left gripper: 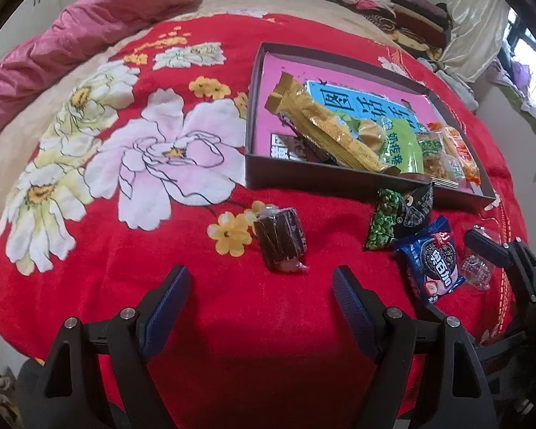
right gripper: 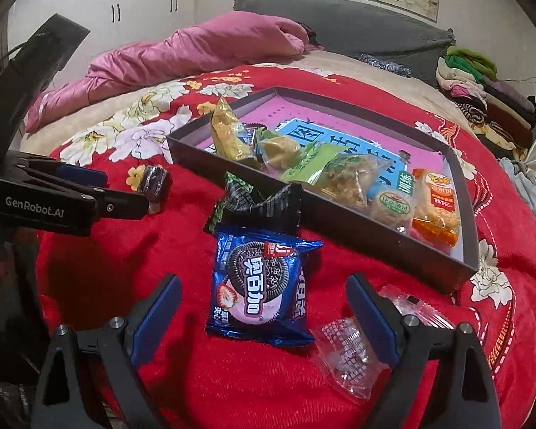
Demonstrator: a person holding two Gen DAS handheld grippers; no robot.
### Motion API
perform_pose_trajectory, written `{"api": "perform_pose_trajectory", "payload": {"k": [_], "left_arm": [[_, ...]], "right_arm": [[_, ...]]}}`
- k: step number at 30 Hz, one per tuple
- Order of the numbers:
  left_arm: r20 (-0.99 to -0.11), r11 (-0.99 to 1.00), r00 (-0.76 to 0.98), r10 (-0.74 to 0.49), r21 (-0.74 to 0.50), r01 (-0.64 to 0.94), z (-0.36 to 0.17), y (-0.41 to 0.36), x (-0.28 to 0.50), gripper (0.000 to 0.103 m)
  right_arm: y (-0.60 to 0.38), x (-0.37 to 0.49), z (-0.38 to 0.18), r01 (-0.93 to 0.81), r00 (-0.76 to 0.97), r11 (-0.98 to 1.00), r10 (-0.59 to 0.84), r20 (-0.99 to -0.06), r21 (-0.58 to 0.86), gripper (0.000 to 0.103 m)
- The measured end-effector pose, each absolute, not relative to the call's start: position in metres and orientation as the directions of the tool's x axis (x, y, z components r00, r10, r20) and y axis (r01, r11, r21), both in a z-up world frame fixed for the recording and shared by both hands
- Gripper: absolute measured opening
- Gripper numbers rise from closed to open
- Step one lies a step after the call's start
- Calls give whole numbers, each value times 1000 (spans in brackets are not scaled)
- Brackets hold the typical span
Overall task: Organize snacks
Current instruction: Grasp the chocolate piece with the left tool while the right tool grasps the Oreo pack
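My left gripper (left gripper: 259, 282) stands open just above the red blanket, a brown wrapped snack (left gripper: 280, 243) lying a little ahead of its fingertips, untouched. My right gripper (right gripper: 262, 287) is open too, its fingers either side of a blue cookie packet (right gripper: 257, 286) with gaps on both sides. A green-and-black pea packet (right gripper: 257, 200) lies just beyond the cookie packet, against the dark tray (right gripper: 339, 221). The tray holds several snack packets over a pink and blue liner. A clear-wrapped candy (right gripper: 346, 354) lies by the right finger.
The red floral blanket (left gripper: 160, 143) covers a bed. A pink quilt (right gripper: 196, 50) is bunched at the far side and folded clothes (right gripper: 482, 85) are stacked at the far right. A second clear wrapper (right gripper: 407, 300) lies behind the right finger.
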State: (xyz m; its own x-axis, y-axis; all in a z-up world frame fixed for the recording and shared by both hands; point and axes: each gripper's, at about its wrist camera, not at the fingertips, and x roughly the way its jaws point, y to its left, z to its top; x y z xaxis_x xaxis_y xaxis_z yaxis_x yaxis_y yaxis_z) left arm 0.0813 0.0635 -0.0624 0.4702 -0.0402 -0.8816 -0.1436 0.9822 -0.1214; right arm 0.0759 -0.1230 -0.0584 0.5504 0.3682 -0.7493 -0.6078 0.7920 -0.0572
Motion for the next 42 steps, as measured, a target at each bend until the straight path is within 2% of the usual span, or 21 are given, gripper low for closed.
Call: {"api": "perform_pose_trajectory", "payload": {"k": [12,16,18,19,24,30,34,38,42], "left_arm": [[-879,977,473,-53,-144,-159,-65,63,88,83],[-875,976,480,-60,-152,-157,-64,62,89,81],[-872,976,486,-56,-150,-156,-63,62,91,71],[-872,976,487,-56,-151,-157,-63,62,92,69],[-870,974,488,-72,-166,-152,-63,60,98,56],[-874,973,480,-78,-172,-154,-69,55,104,45],[-873,973,481,-77,-171,-155,-72,55,106,41],[-873,971,482,-75,-174,-165,-74,58,107,31],[-868,960,484,-114,-222,-172,-75,66,106,31]], "right_arm": [[-111,79,-70,-630,556,770,353,-753,-105,92],[-106,82,-77,-637,549,761,337,-764,-122,81],[-104,82,-79,-641,550,756,335,-765,-129,76],[-103,83,-79,-643,550,755,336,-765,-131,75],[-103,86,-78,-643,546,757,349,-762,-114,57],[-105,88,-77,-645,535,758,360,-764,-95,55],[-107,90,-75,-645,525,760,373,-765,-72,54],[-110,91,-72,-646,513,762,391,-764,-44,53],[-113,93,-70,-646,502,763,409,-762,-17,52]]}}
